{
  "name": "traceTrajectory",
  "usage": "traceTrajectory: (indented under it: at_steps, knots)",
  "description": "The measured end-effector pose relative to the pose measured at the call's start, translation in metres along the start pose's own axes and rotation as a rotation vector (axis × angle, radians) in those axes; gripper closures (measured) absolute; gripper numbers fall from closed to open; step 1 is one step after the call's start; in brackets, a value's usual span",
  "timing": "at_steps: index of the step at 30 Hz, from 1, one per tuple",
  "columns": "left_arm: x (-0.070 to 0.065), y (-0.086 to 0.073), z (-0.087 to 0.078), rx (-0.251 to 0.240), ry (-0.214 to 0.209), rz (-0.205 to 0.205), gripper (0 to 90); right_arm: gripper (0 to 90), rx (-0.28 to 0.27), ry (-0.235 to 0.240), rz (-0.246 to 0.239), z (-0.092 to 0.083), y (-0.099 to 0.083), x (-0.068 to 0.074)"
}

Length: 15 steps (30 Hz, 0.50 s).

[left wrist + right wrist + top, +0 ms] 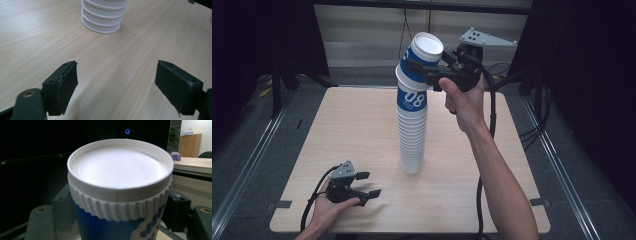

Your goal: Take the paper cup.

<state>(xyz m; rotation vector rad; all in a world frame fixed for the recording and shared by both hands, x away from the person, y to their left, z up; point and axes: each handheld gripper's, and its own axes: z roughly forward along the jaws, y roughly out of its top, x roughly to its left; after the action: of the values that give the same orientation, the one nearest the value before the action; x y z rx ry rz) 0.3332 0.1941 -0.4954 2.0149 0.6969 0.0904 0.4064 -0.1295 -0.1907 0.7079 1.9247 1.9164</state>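
Note:
A tall stack of upturned white ribbed paper cups point(412, 135) stands at the middle of the wooden table point(352, 125). Its upper cups carry blue print with "08". The topmost blue-and-white cup point(424, 54) is tilted to the right off the stack, and my right gripper point(427, 62) is shut on it from the right. In the right gripper view the cup's white base point(120, 170) sits between both black fingers point(177, 207). My left gripper point(371, 184) rests low at the table's front left, jaws open with nothing between them. The left gripper view looks past those jaws to the stack's bottom rims point(103, 17).
Black cables point(490, 115) trail from the right gripper across the table's right side, and another runs off the front edge by the left hand. Metal rails point(247, 170) run along both sides of the table. Dark stands and curtains ring the back.

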Motion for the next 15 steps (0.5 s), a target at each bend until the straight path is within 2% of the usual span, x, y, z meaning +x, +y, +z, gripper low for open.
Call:
traceTrajectory:
  at_steps: [9,15]
  knots:
    - [0.0,0.0,0.0,0.002,0.0,0.0,18.2,26.8,-0.024,-0.002,0.006,-0.01,0.005,-0.002]
    - [0.0,0.0,-0.002,-0.005,0.006,-0.002,18.2,26.8,-0.019,-0.013,-0.004,-0.018,0.005,-0.002]
